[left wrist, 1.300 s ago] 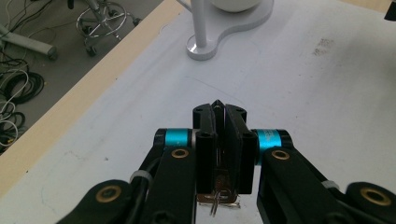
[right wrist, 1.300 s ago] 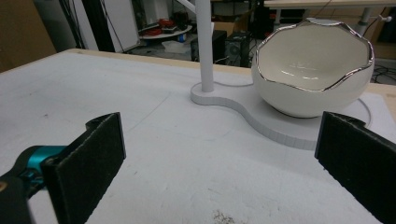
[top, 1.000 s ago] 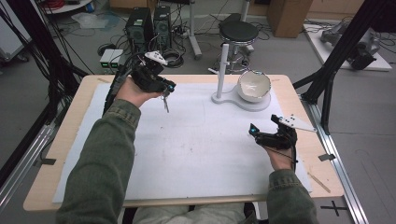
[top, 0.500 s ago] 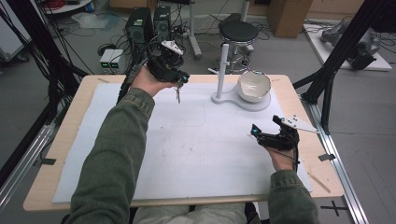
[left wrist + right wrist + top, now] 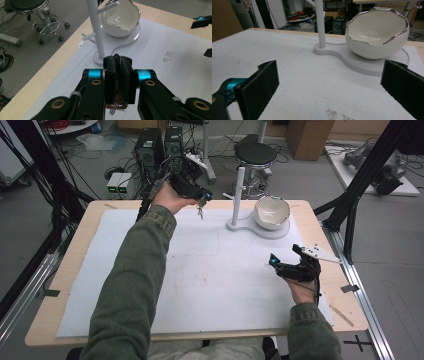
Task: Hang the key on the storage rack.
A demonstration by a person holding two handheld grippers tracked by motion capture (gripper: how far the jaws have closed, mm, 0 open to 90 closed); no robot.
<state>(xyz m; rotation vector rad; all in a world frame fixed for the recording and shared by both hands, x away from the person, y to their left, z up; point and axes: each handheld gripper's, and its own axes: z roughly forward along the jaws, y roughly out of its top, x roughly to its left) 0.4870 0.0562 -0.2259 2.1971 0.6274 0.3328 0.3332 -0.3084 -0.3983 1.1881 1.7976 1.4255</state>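
Two grippers were at work over the white mat that covered the wooden table. In the high view the left gripper hung in the upper middle of the frame, above the mat's far edge and just left of the white stand. Its jaws were pressed together on a small key, which dangled below them on a wire ring. In the left gripper view the same gripper filled the lower half of the frame, its two black pads clamped flat against each other, with the key and its ring peeking out at the bottom edge. Beyond the jaws, toward the top of that frame, rose the stand with its short pegs, and just right of it sat the egg-shaped bowl with a jagged silver rim.

At the lower right of the high view the right gripper rested low over the mat, well apart from the key, its jaws spread wide with nothing between them. In the right gripper view its pads stood at the left and right edges of the frame, with the bowl in the upper right on the stand's flat base.
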